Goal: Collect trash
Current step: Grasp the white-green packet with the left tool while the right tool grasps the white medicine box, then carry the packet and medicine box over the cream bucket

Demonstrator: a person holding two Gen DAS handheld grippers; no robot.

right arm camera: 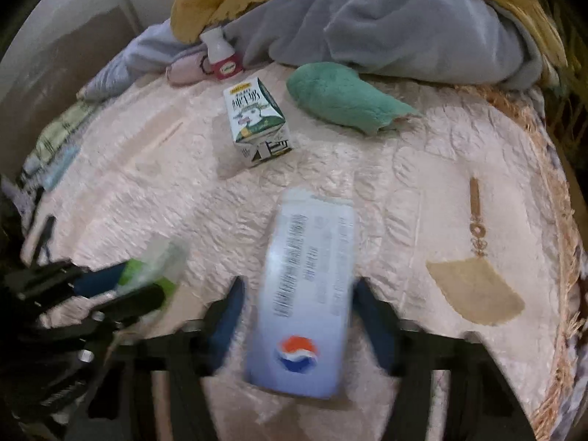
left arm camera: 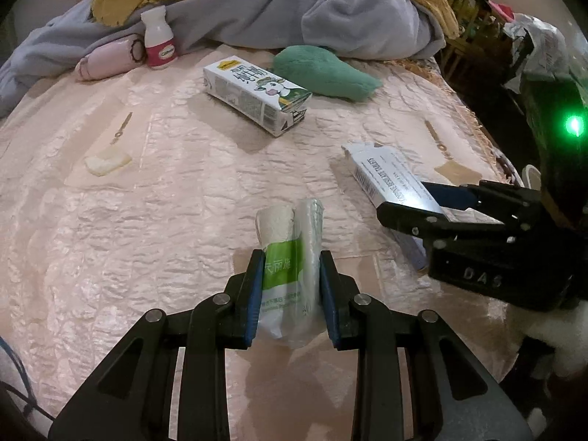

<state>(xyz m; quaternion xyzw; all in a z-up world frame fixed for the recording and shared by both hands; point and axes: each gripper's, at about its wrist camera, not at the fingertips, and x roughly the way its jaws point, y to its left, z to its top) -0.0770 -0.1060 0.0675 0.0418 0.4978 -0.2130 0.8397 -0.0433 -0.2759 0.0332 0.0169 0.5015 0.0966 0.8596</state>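
Note:
My left gripper (left arm camera: 292, 261) is shut on a small plastic-wrapped tissue packet (left arm camera: 290, 235) with a green label, held just above the pink bedspread (left arm camera: 147, 220). To its right, my right gripper (left arm camera: 404, 200) has a flat white medicine box (left arm camera: 386, 169) between its fingers. In the blurred right wrist view this box (right arm camera: 308, 257), with a red and blue logo, fills the gap of the right gripper (right arm camera: 300, 286), and the pads sit against its long sides. The left gripper (right arm camera: 143, 283) with the packet (right arm camera: 165, 253) shows at the left there. A milk carton (left arm camera: 257, 95) lies further back.
A small white and red bottle (left arm camera: 158, 40), a pink soft item (left arm camera: 106, 60) and a green cloth (left arm camera: 327, 73) lie near a heap of grey blanket (left arm camera: 330, 11) and yellow cover at the back. The bed's fringed edge (right arm camera: 558, 257) runs down the right.

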